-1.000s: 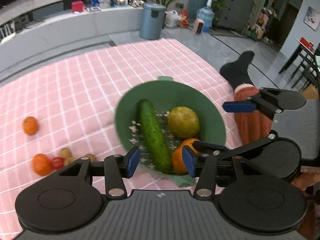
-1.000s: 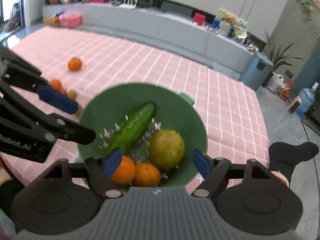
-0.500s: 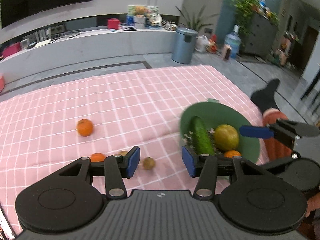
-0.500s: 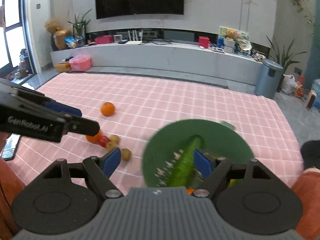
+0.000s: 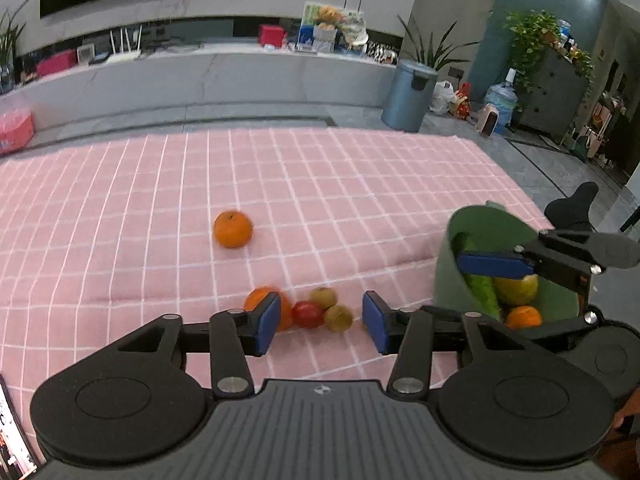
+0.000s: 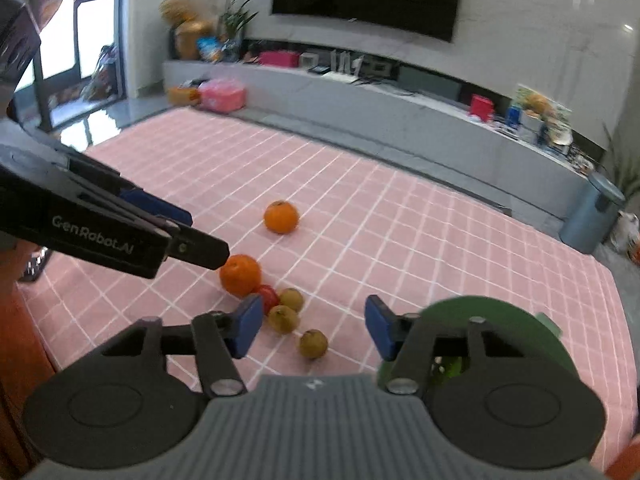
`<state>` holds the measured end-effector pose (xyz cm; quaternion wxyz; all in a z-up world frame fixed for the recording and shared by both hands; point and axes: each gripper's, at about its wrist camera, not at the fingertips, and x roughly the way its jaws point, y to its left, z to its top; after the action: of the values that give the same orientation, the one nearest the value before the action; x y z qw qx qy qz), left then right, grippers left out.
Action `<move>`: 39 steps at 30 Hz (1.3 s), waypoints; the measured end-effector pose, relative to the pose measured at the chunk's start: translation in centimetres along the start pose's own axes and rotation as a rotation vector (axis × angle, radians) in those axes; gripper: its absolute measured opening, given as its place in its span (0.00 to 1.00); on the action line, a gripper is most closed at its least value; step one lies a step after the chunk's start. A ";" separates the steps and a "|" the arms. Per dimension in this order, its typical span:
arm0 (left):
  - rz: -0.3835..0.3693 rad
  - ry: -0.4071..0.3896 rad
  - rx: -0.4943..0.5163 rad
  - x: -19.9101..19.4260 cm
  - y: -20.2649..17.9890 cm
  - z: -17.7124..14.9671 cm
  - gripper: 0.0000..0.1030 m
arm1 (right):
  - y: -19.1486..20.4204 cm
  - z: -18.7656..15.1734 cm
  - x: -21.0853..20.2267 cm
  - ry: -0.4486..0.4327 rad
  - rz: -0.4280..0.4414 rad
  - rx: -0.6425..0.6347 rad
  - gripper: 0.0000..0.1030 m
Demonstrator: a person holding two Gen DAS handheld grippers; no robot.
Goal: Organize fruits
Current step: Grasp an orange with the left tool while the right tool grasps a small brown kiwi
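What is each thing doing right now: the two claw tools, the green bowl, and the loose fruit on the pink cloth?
Left gripper: empty, jaws closing above the fruit cluster.
Right gripper: empty, jaws closing.
Green bowl: on the cloth, holding a cucumber, a yellow-green fruit and an orange.
Lone orange: loose on the cloth, apart from the others.
Fruit cluster: an orange, a red fruit and small brown fruits, bunched on the cloth.

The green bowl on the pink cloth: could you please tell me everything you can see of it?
The green bowl is round, smooth and plastic-looking, with a small tab on its far rim. It sits upright on the pink checked cloth near the right edge. Inside lie a cucumber, a yellow-green round fruit and an orange. The right gripper is partly in front of it; contact is unclear.
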<state>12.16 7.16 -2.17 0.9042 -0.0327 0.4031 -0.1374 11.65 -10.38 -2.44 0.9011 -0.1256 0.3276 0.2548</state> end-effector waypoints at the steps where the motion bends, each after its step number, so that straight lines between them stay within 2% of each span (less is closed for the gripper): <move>1: -0.003 0.007 -0.006 0.2 0.4 -0.2 0.50 | 0.1 0.2 0.7 0.014 0.005 -0.016 0.46; 3: 0.001 0.024 -0.022 0.7 1.3 -0.5 0.50 | 0.2 0.4 1.9 0.045 0.012 -0.041 0.44; 5: 0.006 0.044 -0.036 1.4 2.0 -0.9 0.50 | 0.2 0.5 3.2 0.079 0.024 -0.057 0.37; 10: 0.026 0.071 -0.061 3.2 3.5 -1.8 0.49 | 0.8 0.7 5.8 0.124 0.052 -0.106 0.36; 14: 0.038 0.077 -0.047 4.4 3.9 -1.9 0.49 | 1.1 0.7 7.4 0.184 0.052 -0.147 0.36; 17: 0.031 0.073 -0.029 5.2 3.8 -1.8 0.49 | 1.3 0.4 8.4 0.234 0.043 -0.196 0.29; 20: 0.040 0.078 -0.010 6.1 3.9 -1.7 0.49 | 1.2 0.3 9.1 0.267 0.040 -0.241 0.29; 25: 0.036 0.093 0.000 7.1 4.1 -1.8 0.49 | 0.8 0.2 9.7 0.300 0.050 -0.260 0.29; 32: 0.015 0.075 -0.009 8.1 4.2 -1.4 0.49 | 0.9 0.0 10.2 0.321 0.054 -0.267 0.28; 33: 0.013 0.073 -0.011 8.2 4.3 -1.4 0.49 | 0.9 -0.1 10.3 0.323 0.055 -0.267 0.28; 35: 0.006 0.073 -0.021 8.3 4.4 -1.3 0.49 | 0.9 -0.1 10.5 0.329 0.056 -0.266 0.20; 39: -0.008 0.074 -0.045 8.4 4.6 -1.3 0.45 | 1.0 -0.2 10.6 0.330 0.051 -0.268 0.20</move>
<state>17.57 9.34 -9.83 0.8872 -0.0494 0.4390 -0.1332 17.92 -5.62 -9.58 0.8038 -0.2760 0.4367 0.2948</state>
